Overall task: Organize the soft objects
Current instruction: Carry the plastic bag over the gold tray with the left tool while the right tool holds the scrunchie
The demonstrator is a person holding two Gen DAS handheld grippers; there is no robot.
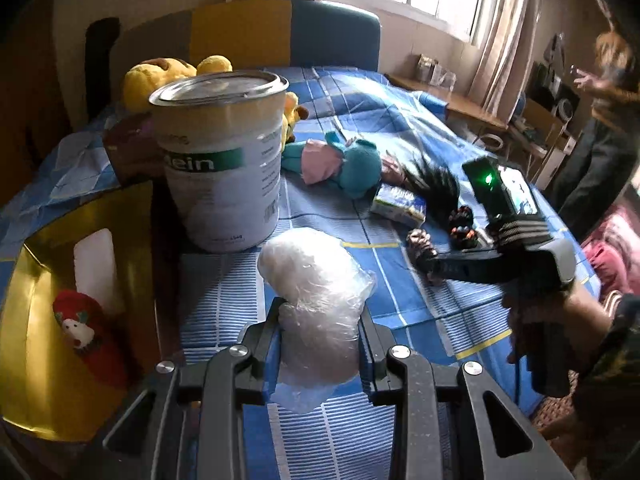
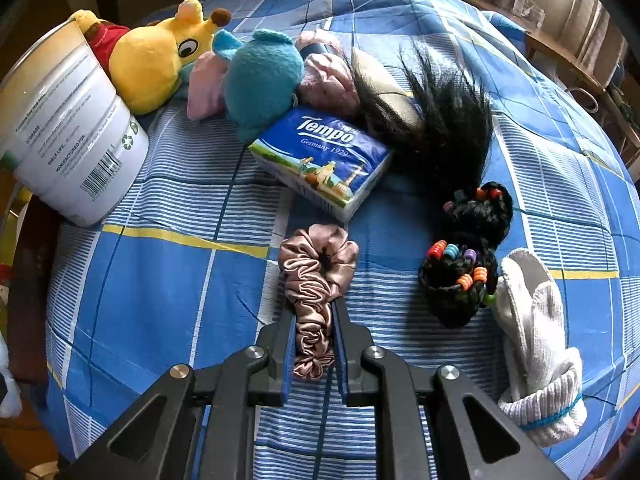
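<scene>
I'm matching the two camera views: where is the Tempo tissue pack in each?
Left wrist: tissue pack right of centre, beside the black hair, beyond the right gripper.
Right wrist: tissue pack at centre, just beyond the scrunchie.
Shared landmark: the white can.

Toy-strewn blue checked bed (image 2: pixel 168 280)

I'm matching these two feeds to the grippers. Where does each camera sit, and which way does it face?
Left wrist: on the left gripper, looking down the bed; it grips a plastic-wrapped bundle; right gripper and holding hand visible.
Right wrist: on the right gripper, facing steeply down, clamping a scrunchie.
Shared: tin, tissue pack.
</scene>
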